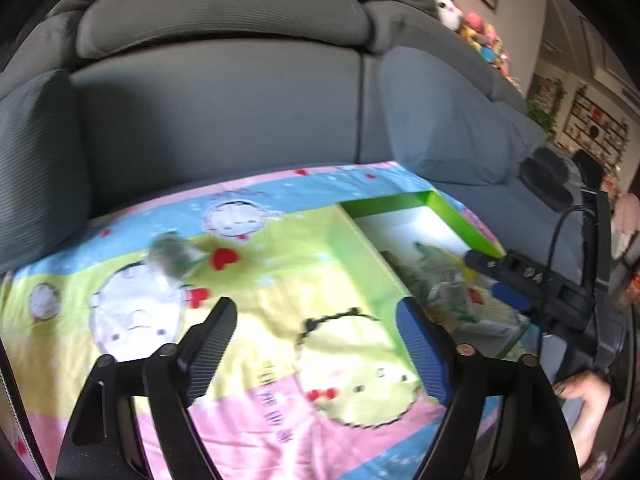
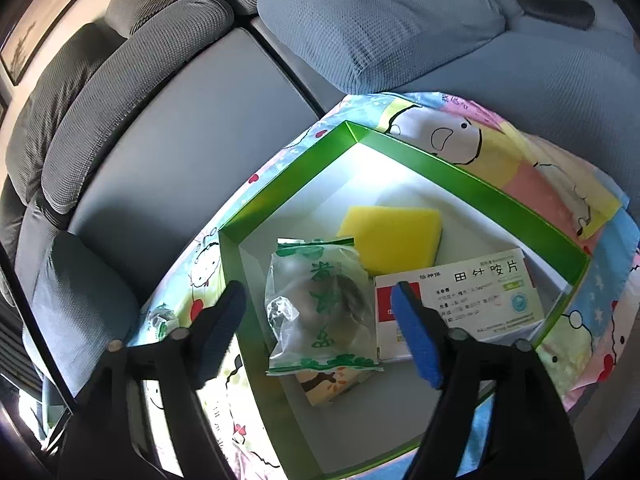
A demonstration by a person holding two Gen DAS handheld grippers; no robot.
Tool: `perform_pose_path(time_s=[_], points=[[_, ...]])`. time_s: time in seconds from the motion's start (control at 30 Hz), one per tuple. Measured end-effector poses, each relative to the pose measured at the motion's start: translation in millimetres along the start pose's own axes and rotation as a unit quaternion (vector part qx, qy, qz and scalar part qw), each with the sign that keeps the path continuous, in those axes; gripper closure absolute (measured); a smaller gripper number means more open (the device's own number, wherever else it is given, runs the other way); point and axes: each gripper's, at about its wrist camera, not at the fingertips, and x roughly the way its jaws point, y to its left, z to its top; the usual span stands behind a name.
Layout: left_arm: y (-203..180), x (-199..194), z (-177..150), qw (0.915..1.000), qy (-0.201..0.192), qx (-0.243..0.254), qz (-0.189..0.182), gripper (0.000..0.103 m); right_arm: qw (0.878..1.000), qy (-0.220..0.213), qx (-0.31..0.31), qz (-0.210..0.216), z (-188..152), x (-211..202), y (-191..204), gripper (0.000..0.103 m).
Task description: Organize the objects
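Note:
My left gripper [image 1: 318, 312] stands open over the cartoon-print cloth [image 1: 280, 272], with nothing between its fingers. A small clear wrapped packet [image 1: 172, 258] lies blurred on the cloth ahead of it, to the left; the right wrist view shows this packet [image 2: 160, 320] outside the box. The green box [image 1: 460, 216] sits to the right. My right gripper [image 2: 320, 296] hangs open above the green box [image 2: 460, 168]. Under it lies a clear green-printed packet [image 2: 320, 304], and the pads do not touch it. A yellow sponge [image 2: 392, 240], a white medicine carton [image 2: 472, 296] and another packet [image 2: 324, 388] also lie inside.
The cloth covers a low surface in front of a grey sofa [image 1: 216, 112] with a blue-grey cushion [image 2: 380, 20]. A black object [image 2: 556, 4] rests on the sofa seat. Plush toys [image 1: 472, 28] sit at the sofa's far end. A person's hand [image 1: 584, 404] holds the right gripper's handle.

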Motion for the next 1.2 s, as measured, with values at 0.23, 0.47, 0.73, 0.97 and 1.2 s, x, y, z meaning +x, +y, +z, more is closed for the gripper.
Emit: perform_pose_path(time_s=[0.23,0.47,0.73,0.97,1.2], points=[[55.1,-5.7,-27.7,0.9966,-0.005,-0.058,0.058,0.017,0.999,-0.015,-0.021,-0.022,-5.7,-3.6,10.5,0.020],[101.4,4.4,-44.5,0.9848,0.003,-0.135,0.109,0.017,0.997,-0.012,-0.005,0.080,-12.7,-9.2,24.2,0.019],[134.6,-3.2,-50.5,0.9738,-0.005,-0.184,0.133,0.017,0.994,-0.018,-0.055,0.089,-30.5,-6.2,62.8,0.018],[163.2,-16.6,-57.9,0.9626,-0.015,-0.239,0.128,0.017,0.986,0.026,-0.108,0.124,-55.2,15.2,108.2,0.017],[179.5,-17.2,-62.3,0.9538,0.001,-0.253,0.163,0.017,0.976,0.079,-0.144,0.145,-78.3,37.7,144.9,0.014]])
